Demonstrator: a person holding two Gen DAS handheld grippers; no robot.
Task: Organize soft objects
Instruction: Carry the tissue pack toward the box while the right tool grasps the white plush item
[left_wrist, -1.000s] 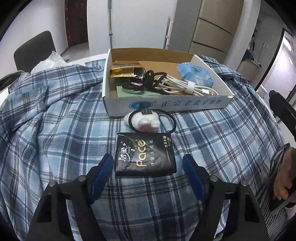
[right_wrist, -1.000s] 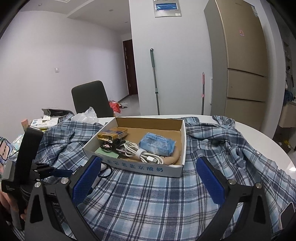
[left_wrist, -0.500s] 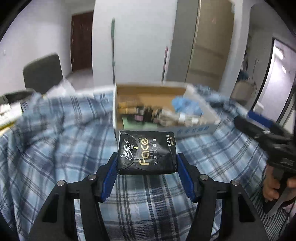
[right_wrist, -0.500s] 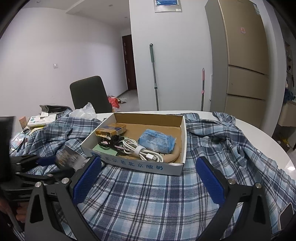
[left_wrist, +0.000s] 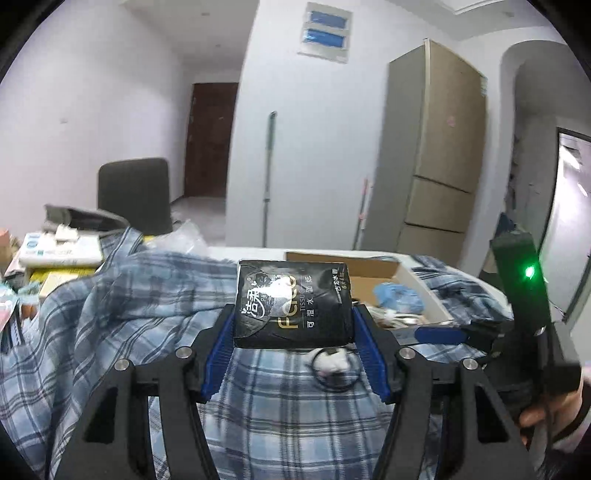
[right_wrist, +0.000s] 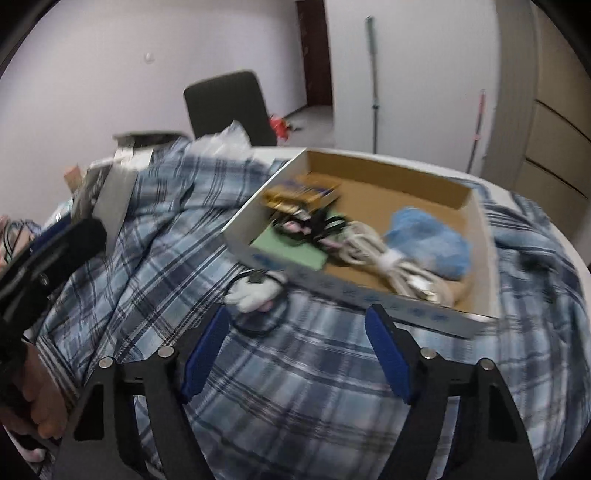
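Observation:
My left gripper (left_wrist: 292, 334) is shut on a black tissue pack (left_wrist: 293, 303) and holds it above the plaid cloth (left_wrist: 122, 332). Below it a white plush hair tie with a black loop (left_wrist: 332, 363) lies on the cloth. In the right wrist view that hair tie (right_wrist: 258, 295) lies just beyond my right gripper (right_wrist: 297, 345), whose jaws are closing with only cloth between them. Behind it stands the open cardboard box (right_wrist: 476, 206) holding a blue pack (right_wrist: 430, 242), a white cable (right_wrist: 388, 260), black hair ties (right_wrist: 321, 225) and a gold packet (right_wrist: 295, 194).
The plaid cloth (right_wrist: 332, 387) covers a round white table (right_wrist: 576, 251). A dark chair (right_wrist: 229, 107) and a plastic bag (right_wrist: 225, 142) stand behind. Books and papers (left_wrist: 55, 254) pile at the left edge. A hand (right_wrist: 37, 398) holds the left gripper's handle.
My left gripper closed on the tissue pack and lifted it off the cloth. My right gripper tilted down, moved left toward the plush hair tie, and its jaws narrowed.

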